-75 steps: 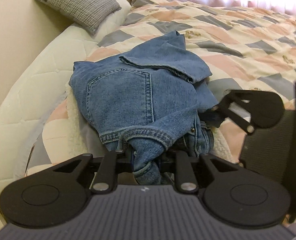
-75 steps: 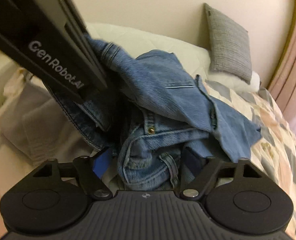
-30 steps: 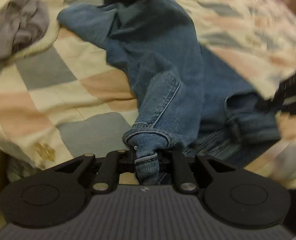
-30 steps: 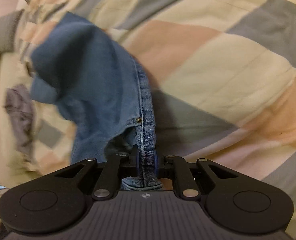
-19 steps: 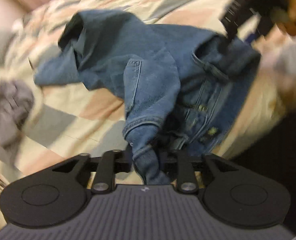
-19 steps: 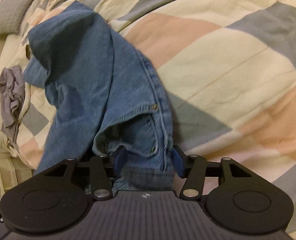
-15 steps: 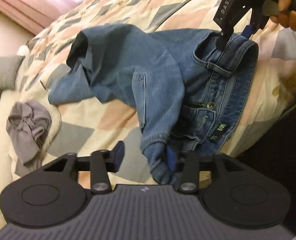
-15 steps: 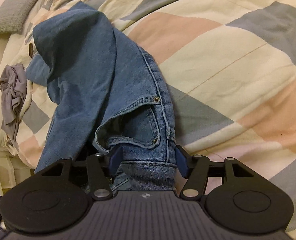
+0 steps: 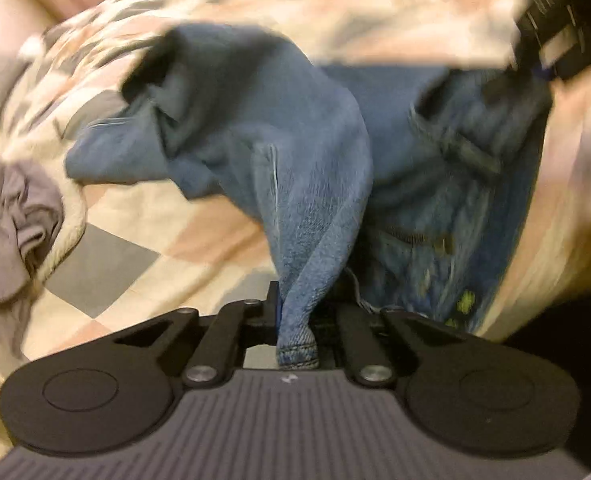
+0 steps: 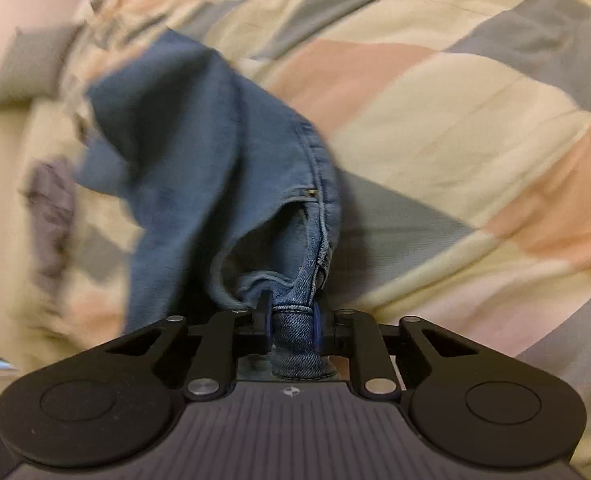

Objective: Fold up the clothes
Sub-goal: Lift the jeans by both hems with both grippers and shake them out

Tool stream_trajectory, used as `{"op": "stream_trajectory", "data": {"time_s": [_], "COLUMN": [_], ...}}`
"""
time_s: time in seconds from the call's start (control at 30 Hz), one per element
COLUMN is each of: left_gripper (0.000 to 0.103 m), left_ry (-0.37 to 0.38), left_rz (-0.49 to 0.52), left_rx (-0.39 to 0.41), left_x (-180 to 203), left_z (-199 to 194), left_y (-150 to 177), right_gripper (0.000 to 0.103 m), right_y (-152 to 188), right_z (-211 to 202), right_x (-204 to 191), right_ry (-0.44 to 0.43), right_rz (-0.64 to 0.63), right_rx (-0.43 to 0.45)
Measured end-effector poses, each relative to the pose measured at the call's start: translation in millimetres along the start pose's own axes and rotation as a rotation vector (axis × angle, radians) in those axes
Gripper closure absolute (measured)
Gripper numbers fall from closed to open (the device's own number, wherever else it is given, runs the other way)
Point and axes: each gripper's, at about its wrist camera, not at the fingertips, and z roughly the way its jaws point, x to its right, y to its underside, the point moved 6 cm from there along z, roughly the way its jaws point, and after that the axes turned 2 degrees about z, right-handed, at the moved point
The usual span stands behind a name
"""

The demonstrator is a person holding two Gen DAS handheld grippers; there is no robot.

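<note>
1. The left gripper (image 9: 293, 312) is clamped tight on a bunched corner of the blue denim jeans (image 9: 311, 184) at the waistband. Half a second before, its jaws stood wide with that cloth loose between them, so this is a fresh re-grip.
2. The right gripper (image 10: 291, 322) is closing on the other end of the waistband. Denim fills the narrow gap, and the blue pads (image 10: 316, 326) already press it. It too stood wide half a second ago, with the band lying slack across it.
3. The jeans lie on the near part of the patchwork quilt in cream, peach and grey squares (image 10: 475, 128). The waist end is raised between the two grippers. The legs trail away, crumpled, toward the far left.
4. In the left view the right gripper (image 9: 543, 60) shows at the far right edge of the waistband. The band spans the two tools with the fly opening between.
5. A crumpled grey garment (image 9: 11, 216) sits at the far left of the bed, apart from the jeans.
6. Judgement: both holds now look renewed at better spots. The next step would likely be a lift and shake to straighten the legs; no fold has yet been made.
7. Risk: both views are blurred, so how deep each bite sits is unclear.
</note>
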Motion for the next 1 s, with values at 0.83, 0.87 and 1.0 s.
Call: {"op": "stream_trajectory", "data": {"time_s": [0.83, 0.87, 1.0], "left_gripper": [0.098, 0.098, 0.098], "left_ry": [-0.576, -0.598, -0.598], "left_rz": [-0.542, -0.553, -0.587], "left_rx": [1.038, 1.071, 1.087], "left_x": [-431, -423, -377], "left_z": [-557, -580, -618], "left_y": [-300, -299, -289], "right_gripper": [0.088, 0.088, 0.088], "right_y": [-265, -264, -260], "right_z": [-320, -337, -407], "right_x": [-721, -725, -743], "right_ry": [-0.923, -0.954, -1.078], "right_rz": [-0.5, -0.511, -0.551], "right_rx": [0.478, 0.478, 0.475]}}
